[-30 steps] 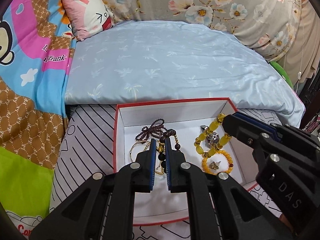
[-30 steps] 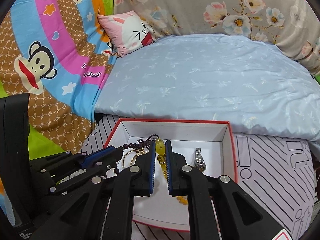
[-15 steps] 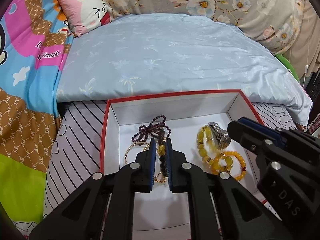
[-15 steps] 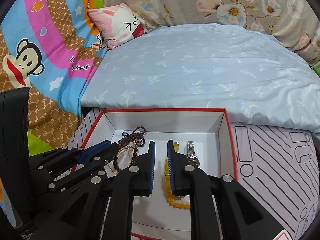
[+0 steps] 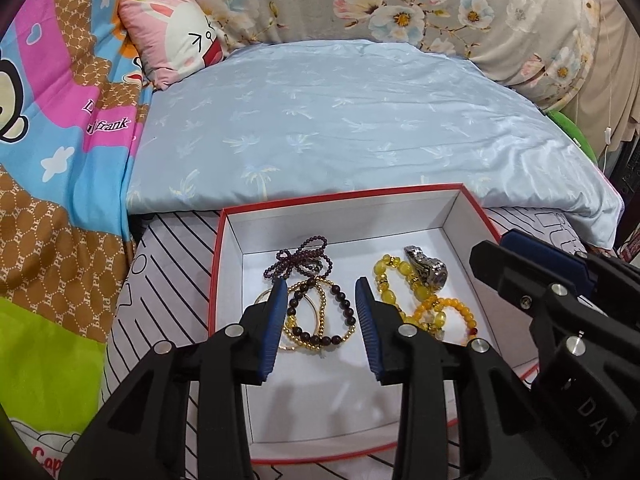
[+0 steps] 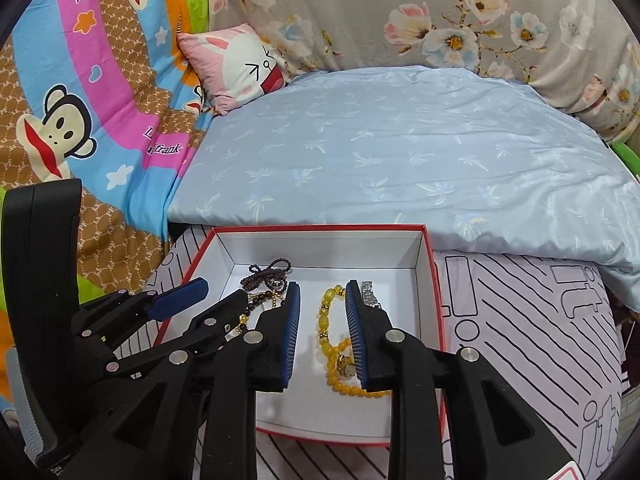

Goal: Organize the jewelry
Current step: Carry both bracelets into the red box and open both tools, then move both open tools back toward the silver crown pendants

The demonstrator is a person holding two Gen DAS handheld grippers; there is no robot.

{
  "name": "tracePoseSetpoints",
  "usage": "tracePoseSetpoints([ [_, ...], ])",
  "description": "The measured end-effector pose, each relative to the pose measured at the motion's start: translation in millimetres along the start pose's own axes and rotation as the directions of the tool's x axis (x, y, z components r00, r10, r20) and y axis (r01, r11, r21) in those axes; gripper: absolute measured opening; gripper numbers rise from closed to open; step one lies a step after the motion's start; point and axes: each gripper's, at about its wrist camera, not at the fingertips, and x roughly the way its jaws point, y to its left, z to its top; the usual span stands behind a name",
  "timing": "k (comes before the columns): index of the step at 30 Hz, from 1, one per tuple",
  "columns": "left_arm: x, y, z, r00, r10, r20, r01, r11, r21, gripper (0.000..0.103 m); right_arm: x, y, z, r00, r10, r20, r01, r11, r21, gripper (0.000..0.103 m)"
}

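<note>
Both jaws just been opening, nothing pinched. Left gripper [image 5: 322, 300] parted over dark beads [image 5: 340, 312], 9 o'clock in box [image 5: 452, 216]. Right gripper [image 6: 322, 304] parted astride yellow beads [image 6: 326, 320], watch [image 6: 370, 294] at 3 o'clock.

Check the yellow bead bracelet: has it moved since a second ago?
Yes. The yellow bead bracelet hung between the right gripper pads, above the box floor; the jaws have just been opening, and it now lies on that floor beside the watch.
</note>
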Motion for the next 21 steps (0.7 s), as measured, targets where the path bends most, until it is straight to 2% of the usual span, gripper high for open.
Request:
tracePoseSetpoints([
  [3, -12, 0, -3, 1.000, -0.004, 0.009, 0.004, 1.000, -0.001, 0.034, -13, 0, -4, 1.000, -0.016, 0.017, 0.016, 1.000, -0.009, 0.030],
  [11, -44, 11, -21, 1.000, 0.002, 0.014, -0.001, 0.999, -0.038, 0.034, -49, -3, -30, 0.999, -0.030, 0.018, 0.030, 1.000, -0.008, 0.030],
  [21, -75, 26, -62, 1.000, 0.019, -0.004, -0.019, 0.997, -0.073, 0.034, -66, 0, -93, 0.997, -0.018, -0.072, 0.017, 1.000, -0.015, 0.030],
])
